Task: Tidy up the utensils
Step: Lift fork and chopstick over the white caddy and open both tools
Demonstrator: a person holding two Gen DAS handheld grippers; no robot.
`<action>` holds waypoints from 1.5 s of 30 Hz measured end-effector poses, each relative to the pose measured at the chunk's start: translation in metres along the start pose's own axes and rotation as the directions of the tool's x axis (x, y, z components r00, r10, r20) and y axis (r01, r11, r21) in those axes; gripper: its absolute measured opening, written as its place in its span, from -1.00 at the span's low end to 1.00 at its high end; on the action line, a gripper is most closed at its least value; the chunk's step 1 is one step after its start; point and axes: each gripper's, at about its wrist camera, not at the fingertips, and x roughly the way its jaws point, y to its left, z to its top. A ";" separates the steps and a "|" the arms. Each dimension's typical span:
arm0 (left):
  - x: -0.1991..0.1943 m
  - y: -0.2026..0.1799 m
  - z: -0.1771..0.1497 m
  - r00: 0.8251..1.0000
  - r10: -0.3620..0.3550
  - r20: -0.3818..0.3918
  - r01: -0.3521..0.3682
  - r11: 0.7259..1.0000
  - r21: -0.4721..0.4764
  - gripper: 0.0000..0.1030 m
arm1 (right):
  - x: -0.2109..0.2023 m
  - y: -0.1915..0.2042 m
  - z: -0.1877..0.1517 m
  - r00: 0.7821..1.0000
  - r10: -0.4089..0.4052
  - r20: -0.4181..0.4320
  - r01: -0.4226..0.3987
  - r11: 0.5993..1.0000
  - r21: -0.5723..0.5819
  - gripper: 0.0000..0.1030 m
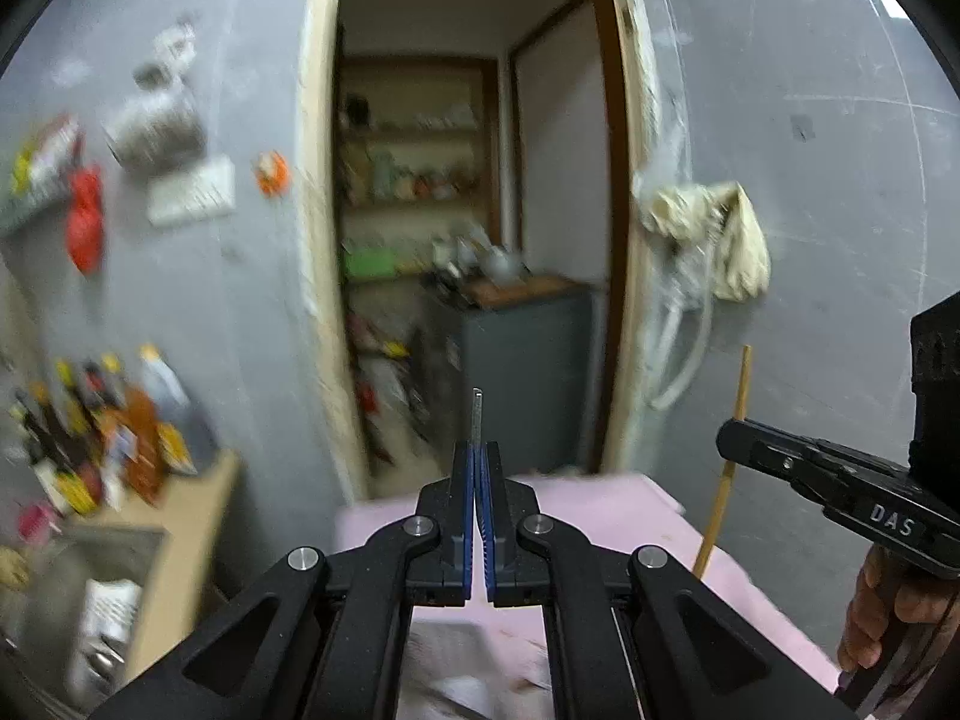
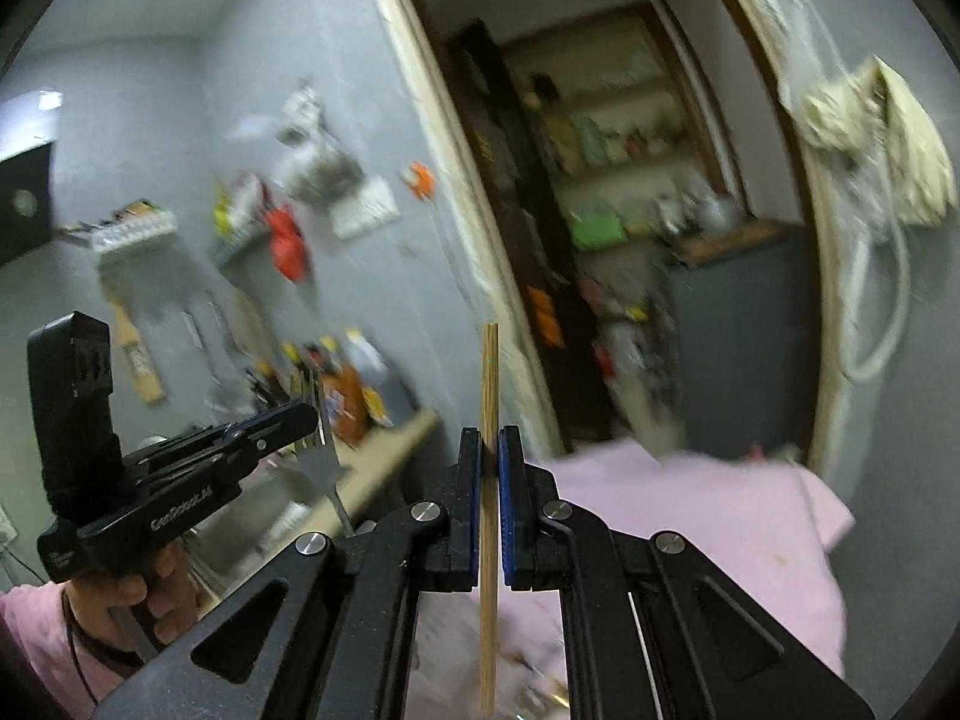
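My left gripper [image 1: 477, 462] is shut on a thin metal utensil [image 1: 476, 417], seen edge-on, sticking up past the fingertips. In the right wrist view the same left gripper [image 2: 300, 420] holds it, and its flat metal blade [image 2: 324, 462] hangs below, like a small spatula. My right gripper [image 2: 491, 450] is shut on a wooden chopstick [image 2: 489, 372] held upright between the blue pads. The right gripper [image 1: 729, 441] and its chopstick [image 1: 741, 384] also show at the right of the left wrist view. Both are raised above a pink-covered table [image 1: 600, 504].
A grey wall with an open doorway [image 1: 468, 210] into a cluttered storeroom is ahead. A wooden counter [image 1: 186, 522] with bottles [image 1: 108, 420] and a sink stands at left. A cream cloth bag [image 1: 714, 240] hangs right of the door. Views are motion-blurred.
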 end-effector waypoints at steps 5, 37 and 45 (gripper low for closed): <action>-0.005 0.025 0.003 0.994 0.103 0.044 -0.106 0.993 0.053 -0.95 | 0.027 0.039 0.011 0.991 0.109 0.077 -0.108 0.994 -0.017 -0.90; 0.018 0.048 -0.127 0.990 -0.058 -0.128 0.020 0.960 -0.280 -0.34 | 0.072 0.007 -0.091 0.993 0.075 -0.087 -0.073 0.997 0.024 -0.01; 0.009 0.004 -0.105 0.998 -0.009 -0.065 -0.008 0.966 -0.259 0.86 | 0.000 -0.030 -0.069 0.984 -0.180 0.018 0.180 0.984 -0.016 0.83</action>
